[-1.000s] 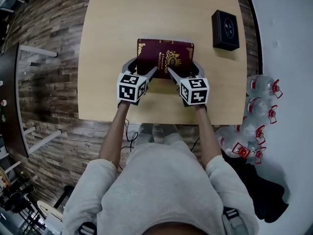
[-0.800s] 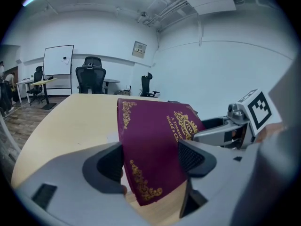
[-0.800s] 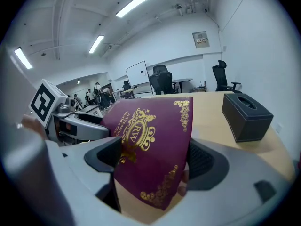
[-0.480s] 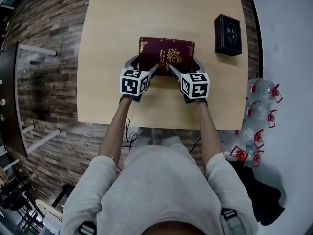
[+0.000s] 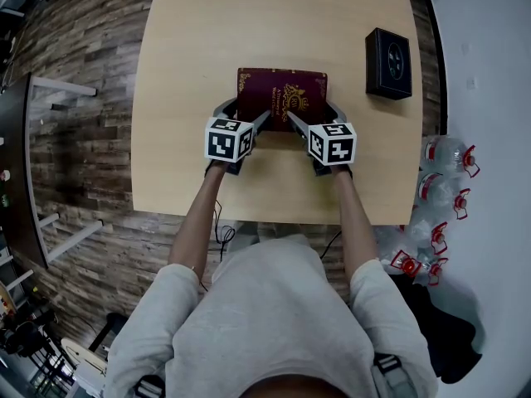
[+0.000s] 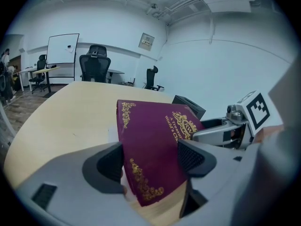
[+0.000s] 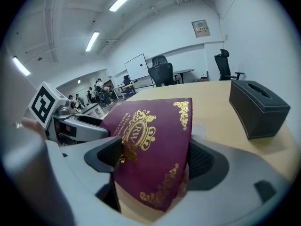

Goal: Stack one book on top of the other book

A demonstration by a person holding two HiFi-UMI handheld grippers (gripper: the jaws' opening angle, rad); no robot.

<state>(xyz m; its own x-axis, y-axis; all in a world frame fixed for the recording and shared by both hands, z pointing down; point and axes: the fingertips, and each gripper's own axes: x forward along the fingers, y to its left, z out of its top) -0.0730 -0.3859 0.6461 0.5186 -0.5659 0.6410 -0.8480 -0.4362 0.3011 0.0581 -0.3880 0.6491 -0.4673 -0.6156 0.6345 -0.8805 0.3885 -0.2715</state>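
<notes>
A maroon book [image 5: 282,94] with gold print is in the middle of the wooden table [image 5: 182,73]. My left gripper [image 5: 242,114] is shut on its near left corner, and my right gripper [image 5: 315,116] is shut on its near right corner. In the left gripper view the maroon book [image 6: 155,135] slants between the pads of my left gripper [image 6: 150,161]. The right gripper view shows the same cover [image 7: 150,131] clamped in my right gripper [image 7: 155,159]. A black box-like book [image 5: 388,52] lies apart at the table's far right, and it also shows as the black book [image 6: 188,106] and the black book [image 7: 257,108].
Several plastic bottles with red caps [image 5: 444,181] stand on the floor to the right of the table. Office chairs and a whiteboard [image 6: 62,48] are far behind. Bare tabletop lies to the left of the maroon book and beyond it.
Both grippers and the maroon book have shifted slightly forward over the table. Both grips are unchanged, and the black book has stayed in place.
</notes>
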